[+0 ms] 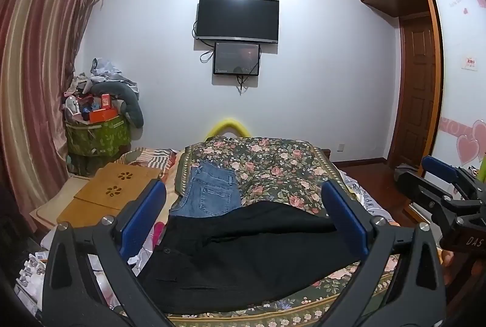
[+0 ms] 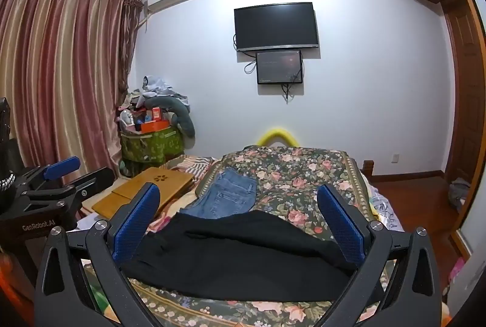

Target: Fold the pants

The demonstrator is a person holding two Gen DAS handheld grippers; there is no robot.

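Note:
Black pants [image 1: 243, 254] lie spread across the floral bedspread [image 1: 273, 172], just in front of both grippers; they also show in the right wrist view [image 2: 243, 254]. My left gripper [image 1: 243, 214] is open and empty, held above the pants. My right gripper [image 2: 240, 217] is open and empty too, held above the pants; it also shows at the right edge of the left wrist view [image 1: 446, 178]. The left gripper shows at the left edge of the right wrist view [image 2: 63, 172]. Folded blue jeans [image 1: 209, 193] lie beyond the black pants.
A wooden lap table [image 1: 112, 193] lies on the bed's left side. A green bin heaped with clutter [image 1: 97, 132] stands in the far left corner by the curtains. A TV [image 1: 237, 18] hangs on the far wall. A wardrobe and door [image 1: 419, 90] are to the right.

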